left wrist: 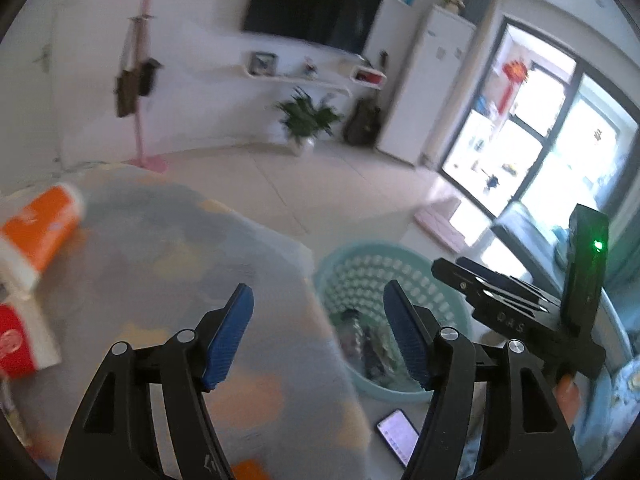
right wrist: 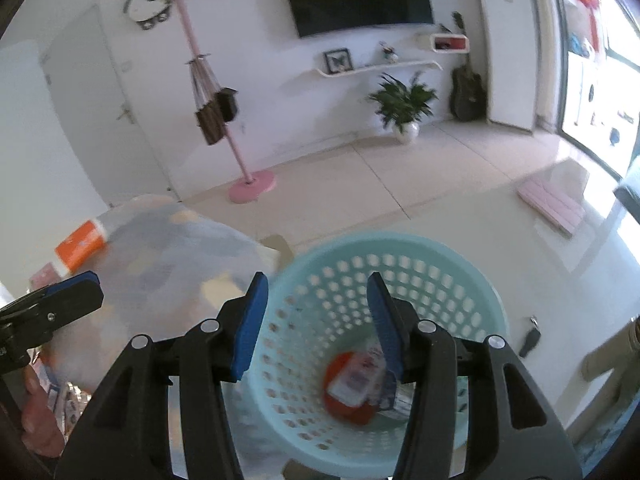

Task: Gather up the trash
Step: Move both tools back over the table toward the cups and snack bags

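The right gripper hangs with its blue-padded jaws spread wide and nothing between them, directly above the mouth of the turquoise basket. Down inside the basket, just below and slightly right of the gap between the jaws, lies an orange and white wrapper, apart from the fingers, partly hidden behind the right finger.

The left gripper is likewise wide apart and holds nothing; it sits over the near edge of the cloth-covered table, with the basket on the floor just beyond and to the right of its gap. Dark, blurred rubbish lies at the basket's bottom. On the table, well to the left of this claw, lie an orange carton and a red carton. A phone lies on the floor beside the basket
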